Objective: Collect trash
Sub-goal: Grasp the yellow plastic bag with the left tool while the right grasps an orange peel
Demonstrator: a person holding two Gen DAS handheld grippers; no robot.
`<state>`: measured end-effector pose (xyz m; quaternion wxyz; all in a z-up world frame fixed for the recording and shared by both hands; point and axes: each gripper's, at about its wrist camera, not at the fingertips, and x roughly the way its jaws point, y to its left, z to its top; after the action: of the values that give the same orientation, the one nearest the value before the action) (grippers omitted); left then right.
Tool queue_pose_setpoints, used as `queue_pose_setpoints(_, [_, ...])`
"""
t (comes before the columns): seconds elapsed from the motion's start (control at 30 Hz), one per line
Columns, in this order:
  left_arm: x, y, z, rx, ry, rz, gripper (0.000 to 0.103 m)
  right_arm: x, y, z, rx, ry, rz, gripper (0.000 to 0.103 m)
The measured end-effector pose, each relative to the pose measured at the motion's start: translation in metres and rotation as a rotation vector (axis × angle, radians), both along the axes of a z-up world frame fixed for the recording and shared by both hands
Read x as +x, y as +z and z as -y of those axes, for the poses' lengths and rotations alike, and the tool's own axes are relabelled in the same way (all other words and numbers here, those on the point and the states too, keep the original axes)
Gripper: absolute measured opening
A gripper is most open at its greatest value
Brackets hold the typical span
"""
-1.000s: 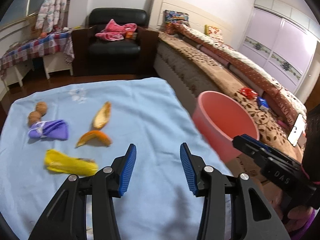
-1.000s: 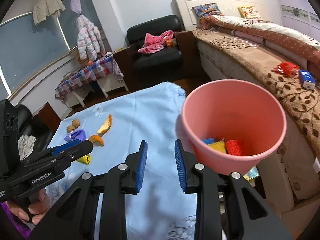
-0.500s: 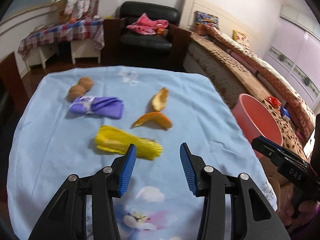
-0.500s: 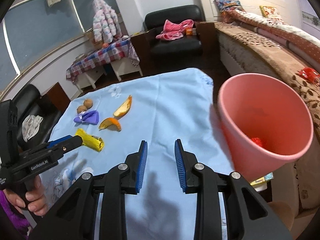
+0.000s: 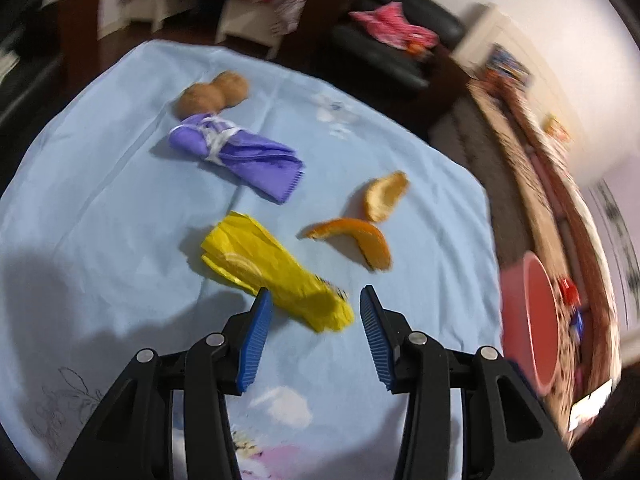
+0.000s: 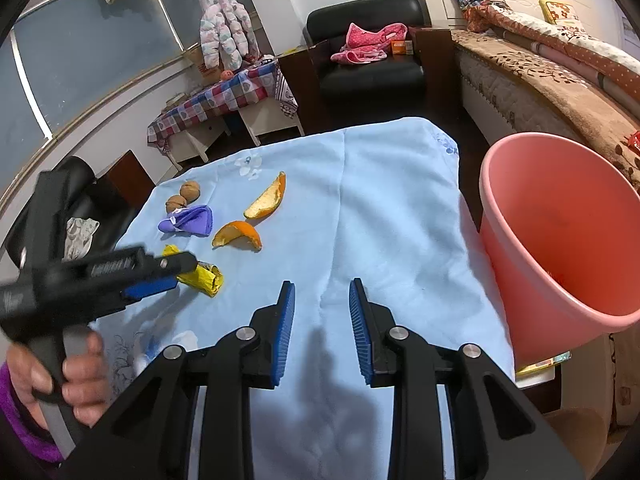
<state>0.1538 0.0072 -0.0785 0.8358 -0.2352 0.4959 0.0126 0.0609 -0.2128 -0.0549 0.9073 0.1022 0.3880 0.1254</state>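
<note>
Trash lies scattered on the blue cloth (image 6: 380,208), and I read it left to right in the right wrist view. My left gripper (image 5: 316,334) hangs over the yellow wrapper (image 5: 276,272) at nine o'clock, jaws spread wide and empty, the wrapper's near end between the pads but not pinched. That wrapper looks like thin crinkled film: light, soft, a bit slick. I would close across its bunched near end, where it stands proud of the cloth. At ten o'clock sit two walnuts (image 6: 184,197) and a purple wrapper (image 6: 188,221), also soft film, knotted at one end. Two orange peels (image 6: 250,216) lie just right of those; they look stiff, curled and light, best gripped across the raised edge. My right gripper (image 6: 322,330) hovers at six o'clock, jaws partly open, nothing in them. The pink bucket (image 6: 560,240) stands off the cloth at three o'clock. Lettering on the left gripper is too blurred to read.
</note>
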Motion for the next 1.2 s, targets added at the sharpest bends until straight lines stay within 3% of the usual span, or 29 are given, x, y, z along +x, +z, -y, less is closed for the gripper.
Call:
queue_pose_setpoints(0.13, [0.011,-0.011,0.002,0.016,0.08,-0.077,0.045,0.003,-0.002,0.005,0.005,0.011,0.005,0.029])
queue_pose_setpoints(0.23, [0.012,-0.014,0.006,0.046,0.102,-0.089,0.044,0.006,-0.003,0.008,0.012,0.022,0.004,0.029])
queue_pose_setpoints(0.37, [0.008,-0.015,0.004,0.043,0.082,-0.102,0.02,0.012,-0.001,0.006,0.026,0.049,0.005,0.029])
queue_pose_setpoints(0.4, [0.007,-0.015,0.002,0.037,0.076,-0.103,0.019,0.014,0.0,0.005,0.031,0.056,0.004,0.029])
queue_pose_setpoints(0.6, [-0.006,-0.006,-0.008,0.071,-0.024,-0.068,0.014,0.029,0.001,-0.014,0.075,0.137,-0.025,0.029])
queue_pose_setpoints(0.87, [-0.019,-0.003,-0.017,0.178,-0.207,-0.033,0.014,0.06,-0.005,-0.059,0.029,0.213,-0.045,0.029])
queue_pose_setpoints(1.03, [-0.022,-0.001,-0.028,0.161,-0.252,-0.005,0.013,0.076,-0.01,-0.078,-0.007,0.233,-0.056,0.029])
queue_pose_setpoints(1.2, [-0.024,0.015,-0.043,0.097,-0.274,0.047,0.012,0.093,-0.014,-0.095,-0.046,0.249,-0.057,0.029])
